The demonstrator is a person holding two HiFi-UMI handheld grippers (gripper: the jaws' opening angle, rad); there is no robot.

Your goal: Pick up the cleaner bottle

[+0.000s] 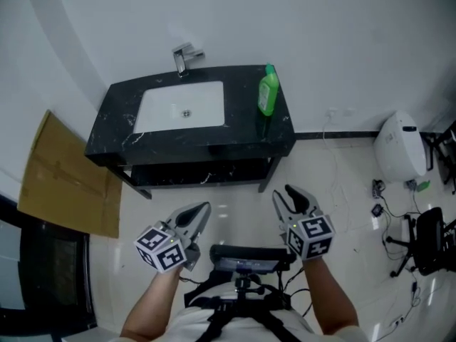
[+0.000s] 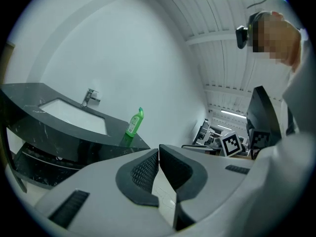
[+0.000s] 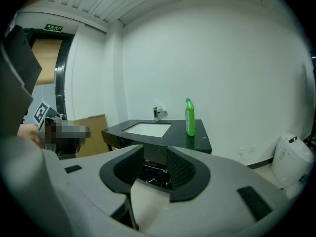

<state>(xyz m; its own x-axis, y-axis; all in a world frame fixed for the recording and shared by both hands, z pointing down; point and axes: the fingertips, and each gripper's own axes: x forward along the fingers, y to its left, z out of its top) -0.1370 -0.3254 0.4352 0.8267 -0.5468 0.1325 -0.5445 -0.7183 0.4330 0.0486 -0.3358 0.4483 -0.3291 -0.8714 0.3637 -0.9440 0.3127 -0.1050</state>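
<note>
One cleaner bottle [image 1: 268,90] of green plastic, tall and narrow with a tapered cap, stands upright at the right end of the single black, white-veined countertop [image 1: 242,130], to the right of one white rectangular basin [image 1: 182,107] and one chrome tap [image 1: 184,58]. Two grippers are held well short of it over the glossy floor [image 1: 342,191]. The left gripper [image 1: 201,211] has its jaws pressed together on nothing, and the right gripper [image 1: 291,194] has its jaws parted — nothing between the cross-hatched pads [image 3: 180,169].
</note>
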